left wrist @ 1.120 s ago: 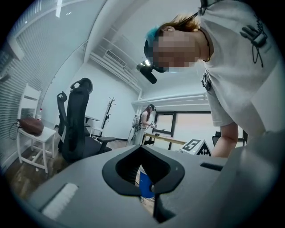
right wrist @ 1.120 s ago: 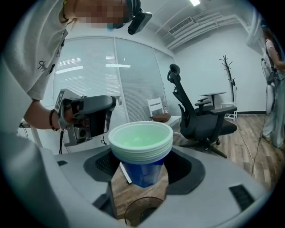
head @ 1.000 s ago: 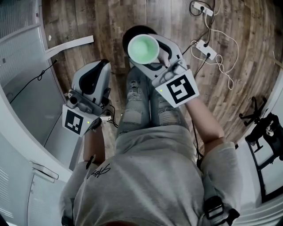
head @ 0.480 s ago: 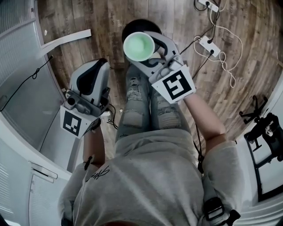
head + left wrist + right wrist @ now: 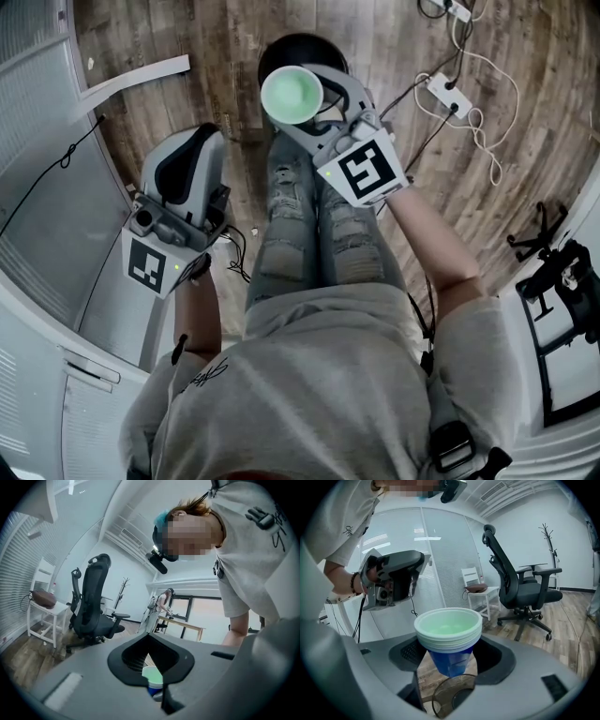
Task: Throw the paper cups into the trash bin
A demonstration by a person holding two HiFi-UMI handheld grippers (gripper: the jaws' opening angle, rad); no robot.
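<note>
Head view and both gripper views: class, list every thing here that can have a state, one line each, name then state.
paper cups: nested in one stack, upright, held above the bin.
right gripper: shut on the paper cups.
left gripper: jaws together, holding nothing.
trash bin: standing on the floor, open at the top, below the cups.

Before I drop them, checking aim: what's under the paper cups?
The trash bin sits below the paper cups, on wood floor. The cups hide part of its inside.
</note>
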